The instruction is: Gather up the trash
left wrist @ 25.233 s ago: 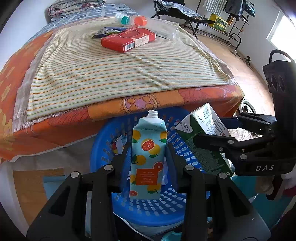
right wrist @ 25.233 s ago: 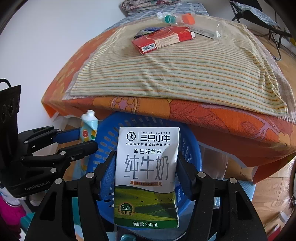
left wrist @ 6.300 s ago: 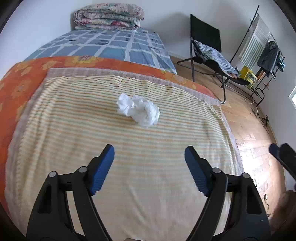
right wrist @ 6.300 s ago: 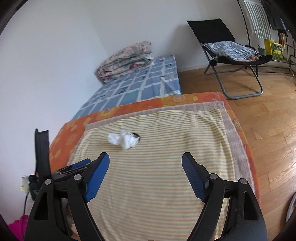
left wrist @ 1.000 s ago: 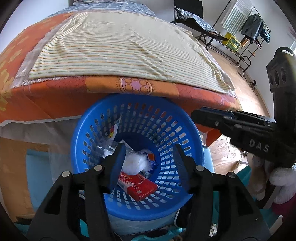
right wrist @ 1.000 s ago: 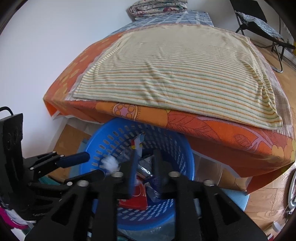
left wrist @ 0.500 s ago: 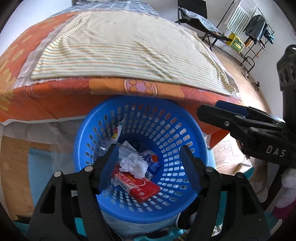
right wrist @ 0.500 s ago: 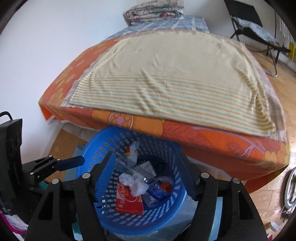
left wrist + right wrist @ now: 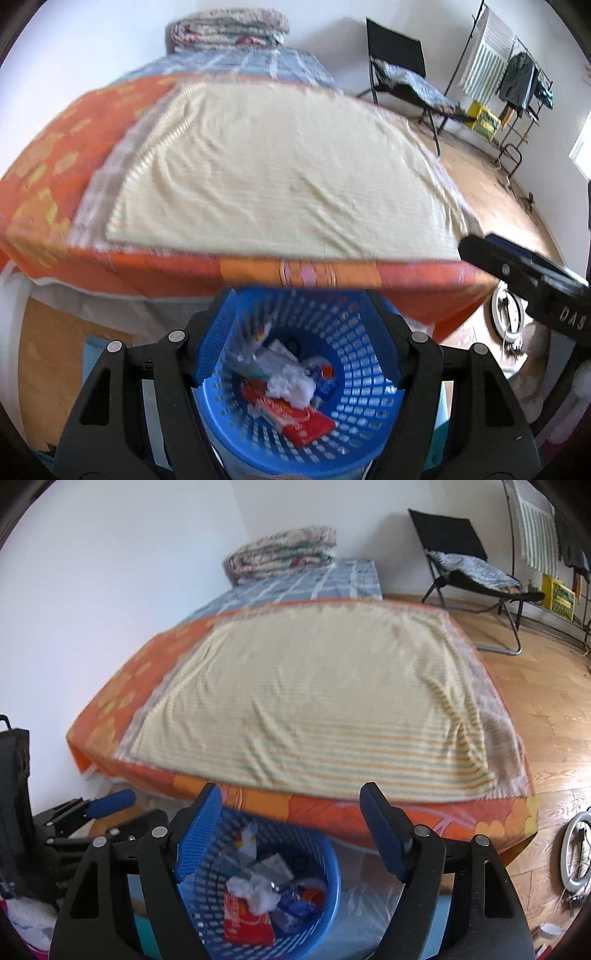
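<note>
A blue slotted basket point(image 9: 369, 387) stands on the floor at the foot of the bed and holds the trash: a crumpled white tissue point(image 9: 290, 380), a red box point(image 9: 306, 424) and some wrappers. My left gripper point(image 9: 299, 325) hovers above the basket, open and empty. My right gripper point(image 9: 291, 805) hangs over the same basket point(image 9: 325, 860), its jaws opening with nothing between them. From there the tissue point(image 9: 255, 890) lies on the red box point(image 9: 247, 923). Each view catches the other gripper at its edge, the right gripper point(image 9: 517, 273) and the left gripper point(image 9: 107, 805).
The bed with a striped cloth point(image 9: 277, 177) over an orange sheet fills the middle; a folded quilt point(image 9: 284, 550) lies at its far end. A black folding chair point(image 9: 465, 554) and a drying rack point(image 9: 517, 85) stand on the wooden floor to the right. A white ring point(image 9: 576, 853) lies on the floor.
Both grippers let go of their trash; the tissue now lies in the basket. Their jaws stand wider, and both have risen and tipped up, showing more of the bed.
</note>
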`<act>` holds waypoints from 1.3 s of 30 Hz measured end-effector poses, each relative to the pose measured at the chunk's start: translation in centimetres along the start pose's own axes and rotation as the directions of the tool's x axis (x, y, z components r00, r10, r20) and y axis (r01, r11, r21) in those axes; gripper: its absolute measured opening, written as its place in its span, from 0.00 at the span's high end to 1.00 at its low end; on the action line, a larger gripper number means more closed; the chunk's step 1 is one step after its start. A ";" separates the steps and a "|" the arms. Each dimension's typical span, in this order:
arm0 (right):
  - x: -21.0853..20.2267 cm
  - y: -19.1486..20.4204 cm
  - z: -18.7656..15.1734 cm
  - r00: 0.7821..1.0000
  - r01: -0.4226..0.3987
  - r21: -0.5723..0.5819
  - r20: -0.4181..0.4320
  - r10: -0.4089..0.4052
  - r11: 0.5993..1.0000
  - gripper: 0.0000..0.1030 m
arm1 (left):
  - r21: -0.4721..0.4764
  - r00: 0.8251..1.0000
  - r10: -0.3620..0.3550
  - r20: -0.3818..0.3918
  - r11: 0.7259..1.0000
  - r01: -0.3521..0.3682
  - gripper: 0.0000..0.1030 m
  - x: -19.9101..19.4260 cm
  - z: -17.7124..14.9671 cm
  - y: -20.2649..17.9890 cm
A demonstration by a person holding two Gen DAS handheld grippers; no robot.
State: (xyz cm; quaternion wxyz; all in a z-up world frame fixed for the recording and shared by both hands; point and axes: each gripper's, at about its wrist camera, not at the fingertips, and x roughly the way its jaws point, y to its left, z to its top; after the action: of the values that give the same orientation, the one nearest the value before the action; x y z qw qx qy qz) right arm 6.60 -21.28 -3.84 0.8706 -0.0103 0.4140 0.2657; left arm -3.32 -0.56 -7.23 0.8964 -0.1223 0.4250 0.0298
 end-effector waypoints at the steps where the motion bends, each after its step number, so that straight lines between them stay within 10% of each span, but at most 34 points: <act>1: -0.1 0.0 0.3 1.000 0.001 -0.001 0.008 -0.001 1.000 0.25 | -0.005 1.000 -0.001 0.014 1.000 0.001 0.31 -0.3 0.4 0.0; 20: -2.9 0.9 6.5 0.975 0.039 -0.111 0.223 -0.013 0.993 0.21 | 0.050 0.945 0.009 0.326 0.998 -0.027 0.00 -5.3 10.5 -1.4; 39: 2.0 -0.2 9.2 0.975 0.035 -0.085 0.220 -0.015 0.996 0.19 | -0.026 0.958 0.044 0.282 0.999 -0.038 0.00 0.4 13.6 0.6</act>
State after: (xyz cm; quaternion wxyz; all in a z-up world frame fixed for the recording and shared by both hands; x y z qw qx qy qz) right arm 14.34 -18.30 0.71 0.9129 -0.0246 0.3031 0.2722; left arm 7.09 3.33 0.57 0.9457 -0.1169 0.2950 0.0699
